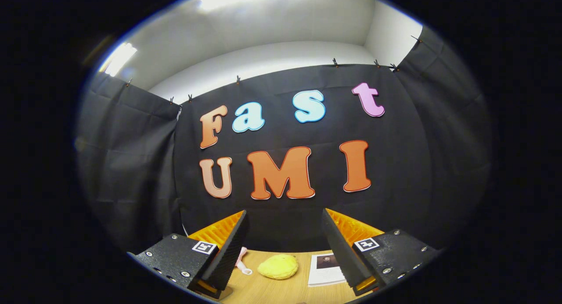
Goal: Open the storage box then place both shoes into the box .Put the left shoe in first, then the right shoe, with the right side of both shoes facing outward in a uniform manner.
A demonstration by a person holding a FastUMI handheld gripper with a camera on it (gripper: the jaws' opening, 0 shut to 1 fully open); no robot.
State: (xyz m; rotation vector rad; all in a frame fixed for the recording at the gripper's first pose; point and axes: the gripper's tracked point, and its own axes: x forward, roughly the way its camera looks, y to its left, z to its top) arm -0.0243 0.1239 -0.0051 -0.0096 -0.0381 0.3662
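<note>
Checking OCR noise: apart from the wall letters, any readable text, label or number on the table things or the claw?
Sheet of paper on the table: print too small to read.
Square markers on the open, empty claw: patterns, no words.
Nothing else legible.

Claw (284, 213) wide open, twd booth wall (131, 163)

Gripper raised, fingers spread, nothing held.

The gripper (284, 238) is level and points straight ahead. Its two fingers (228, 251) stand well apart with a wide, clear gap between them. Neither finger touches anything. A square marker tag sits on the body behind each finger.
</note>
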